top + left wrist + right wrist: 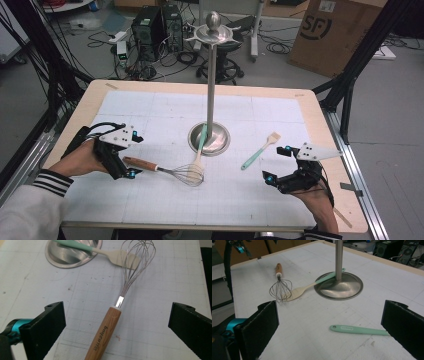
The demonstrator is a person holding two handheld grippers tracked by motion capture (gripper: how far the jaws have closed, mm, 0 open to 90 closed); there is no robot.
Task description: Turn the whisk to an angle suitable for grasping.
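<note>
Mid-frame in the high view I see the tall metal stand [212, 85], its round base [220, 142] blocking the centre of the surface [165, 200]. A whisk [170, 172] and spatula [199, 152] lie just left of the base, a brush [260, 151] to its right. The lower middle and the upper corners are bare, so I could pass there.

A whisk [167, 171] lay beside the left gripper [126, 156]. A brush [260, 150] lay near the right gripper [277, 164]. A metal stand [210, 90] stood between them.
</note>
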